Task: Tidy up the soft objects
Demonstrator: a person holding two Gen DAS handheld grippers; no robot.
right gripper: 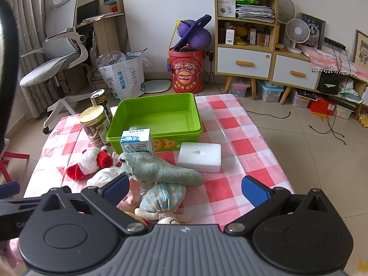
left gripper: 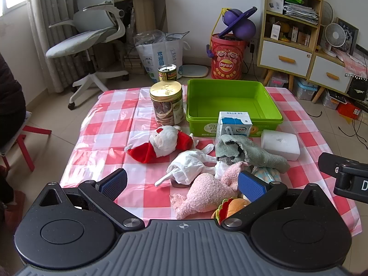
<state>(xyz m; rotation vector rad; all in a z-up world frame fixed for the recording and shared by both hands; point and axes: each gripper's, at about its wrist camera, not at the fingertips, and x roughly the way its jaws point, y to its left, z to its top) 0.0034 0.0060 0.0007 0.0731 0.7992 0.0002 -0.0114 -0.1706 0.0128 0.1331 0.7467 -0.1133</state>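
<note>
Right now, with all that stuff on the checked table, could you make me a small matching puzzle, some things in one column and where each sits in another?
Things:
1. green plastic bin
2. white foam block
3. blue-and-white milk carton
4. gold-lidded clear jar

Places:
A. left of the bin
B. at the bin's front wall
C. far middle of the table, nothing inside
D. right of the grey-green fuzzy cloth

Pairs: 1-C, 2-D, 3-B, 4-A

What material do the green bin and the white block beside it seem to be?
Green bin: likely hard plastic, since its walls are smooth and glossy. White block: probably foam, as it is matte and grainy with a small dent on top.
</note>
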